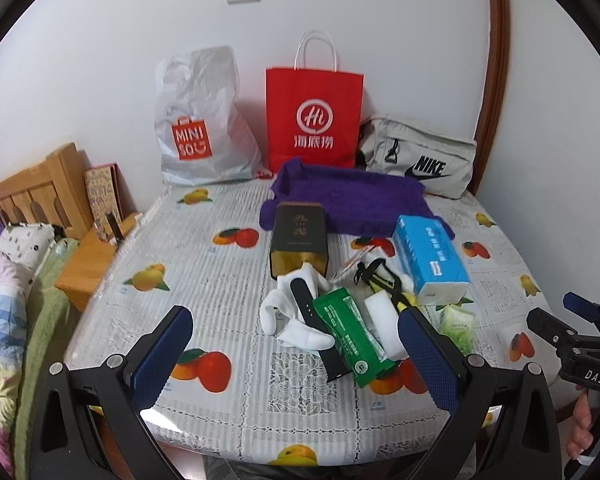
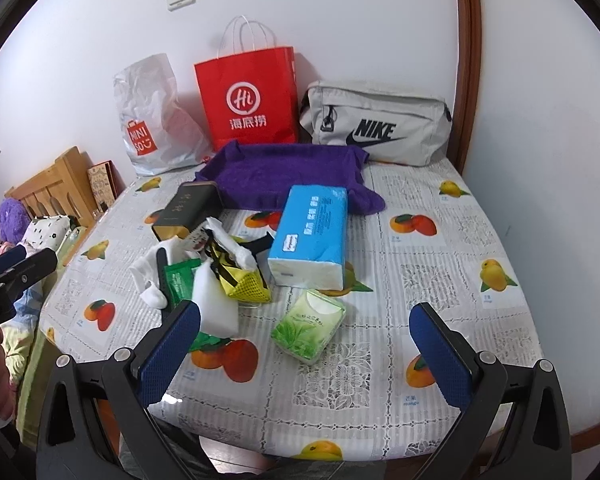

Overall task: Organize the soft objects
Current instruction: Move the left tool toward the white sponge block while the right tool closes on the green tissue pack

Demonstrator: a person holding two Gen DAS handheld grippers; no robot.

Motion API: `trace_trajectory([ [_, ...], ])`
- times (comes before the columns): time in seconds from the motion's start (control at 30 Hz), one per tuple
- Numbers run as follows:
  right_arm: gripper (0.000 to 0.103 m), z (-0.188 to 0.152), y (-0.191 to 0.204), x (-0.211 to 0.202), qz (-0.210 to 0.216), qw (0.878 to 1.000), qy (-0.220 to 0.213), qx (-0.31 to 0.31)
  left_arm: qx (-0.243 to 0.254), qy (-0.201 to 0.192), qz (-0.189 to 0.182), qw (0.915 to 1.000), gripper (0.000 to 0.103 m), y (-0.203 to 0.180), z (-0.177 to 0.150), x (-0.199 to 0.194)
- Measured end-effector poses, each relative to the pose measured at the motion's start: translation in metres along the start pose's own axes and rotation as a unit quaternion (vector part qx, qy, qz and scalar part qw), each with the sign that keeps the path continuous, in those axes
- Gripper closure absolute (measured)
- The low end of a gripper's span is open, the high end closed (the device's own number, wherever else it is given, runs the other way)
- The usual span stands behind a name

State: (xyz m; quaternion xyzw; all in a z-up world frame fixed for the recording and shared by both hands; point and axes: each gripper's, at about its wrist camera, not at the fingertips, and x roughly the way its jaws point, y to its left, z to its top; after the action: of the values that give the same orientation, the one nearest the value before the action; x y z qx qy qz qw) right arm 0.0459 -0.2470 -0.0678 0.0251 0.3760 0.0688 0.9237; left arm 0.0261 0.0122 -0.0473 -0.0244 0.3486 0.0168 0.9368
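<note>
Now both tongs, left [image 1: 296, 354] and right [image 2: 306, 346], gape empty; blue tissue pack [image 2: 310, 236] lies lengthwise toward the wall.

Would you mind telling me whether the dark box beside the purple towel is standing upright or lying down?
Lying down: the dark box rests on its long side, gold end facing the socks.

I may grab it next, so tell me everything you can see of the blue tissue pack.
The tissue pack is a long soft brick in blue plastic wrap with white print, its near end clear over white tissues. It looks sealed, lies flat on the table, far end overlapping the purple towel. No claw touches it.
</note>
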Motion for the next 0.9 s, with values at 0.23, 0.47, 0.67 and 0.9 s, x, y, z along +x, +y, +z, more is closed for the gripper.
trace_trajectory([
  [0.23,0.0,-0.011,-0.01,0.046,0.004,0.999,0.042,0.007,-0.008,0.034,-0.008,0.9994,0.0,0.0,-0.011,0.044],
  [0.47,0.0,-0.026,-0.009,0.098,0.017,0.996,0.085,0.006,-0.016,0.062,-0.019,0.9978,0.0,0.004,-0.017,0.076],
  [0.67,0.0,-0.033,-0.006,0.134,0.01,0.994,0.111,0.01,-0.013,0.08,-0.014,0.9966,0.0,0.011,-0.019,0.097],
  [0.9,0.002,-0.039,-0.007,0.157,-0.001,0.993,0.117,0.019,-0.014,0.093,-0.021,0.9954,0.0,0.019,-0.02,0.111],
])
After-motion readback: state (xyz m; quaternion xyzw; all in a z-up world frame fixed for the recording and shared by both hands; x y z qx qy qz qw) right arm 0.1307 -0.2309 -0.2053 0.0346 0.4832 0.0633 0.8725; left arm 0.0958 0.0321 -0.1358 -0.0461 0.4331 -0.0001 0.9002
